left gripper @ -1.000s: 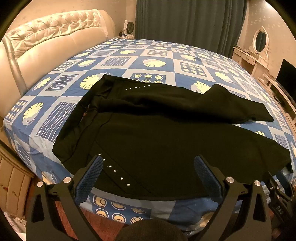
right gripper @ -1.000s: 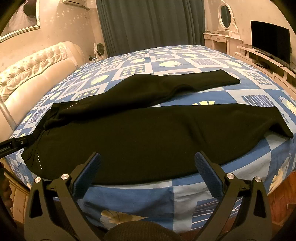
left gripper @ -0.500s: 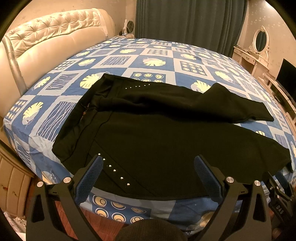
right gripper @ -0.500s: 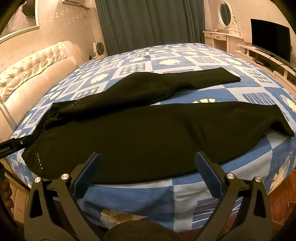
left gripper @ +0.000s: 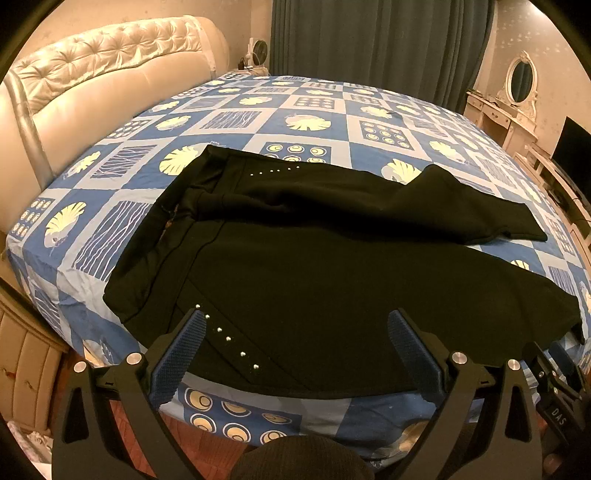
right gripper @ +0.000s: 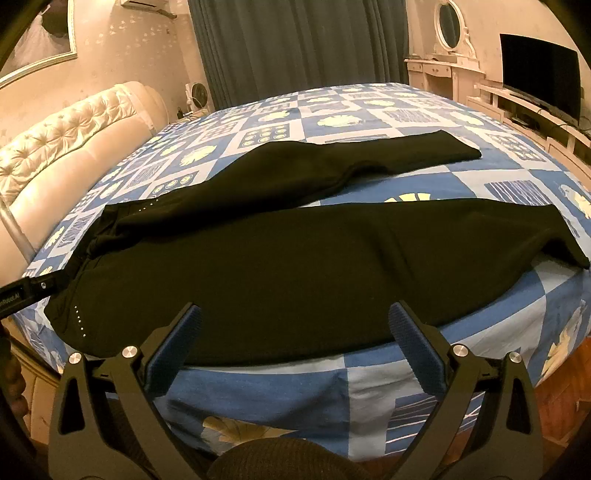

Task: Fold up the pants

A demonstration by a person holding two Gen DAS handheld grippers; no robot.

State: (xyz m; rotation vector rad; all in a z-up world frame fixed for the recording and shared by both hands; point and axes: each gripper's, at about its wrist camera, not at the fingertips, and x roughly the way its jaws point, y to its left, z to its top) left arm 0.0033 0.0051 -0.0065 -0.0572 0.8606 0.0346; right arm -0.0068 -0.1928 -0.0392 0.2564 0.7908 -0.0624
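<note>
Left wrist view showed the left gripper spread wide and holding nothing, hanging just above the near edge of the black pants. The right gripper was spread wide too, with nothing in it, over the near edge of the same pants.

The pants lay flat on the bed, close to the near side. The waist end pointed toward the headboard. The near leg ran along the bed's edge, and the far leg spread away from it like a V.

Some things could have gone wrong from there. The near leg's end hung a little over the corner of the bed, so a hard pull could have dragged the pants off onto the floor. The cloth looked thick and soft, so a gripper might have pinched only the top layer, and then the fold would have come out lumpy. A gripper might also have grabbed the blue sheet along with the pants. Since the legs were spread apart, laying one over the other could have left them crooked.

Counted up: one pair of pants with two legs, two rows of small shiny studs near the waist, two grippers, one bed, one headboard, one round mirror, one dark TV, one small fan and one picture frame.
</note>
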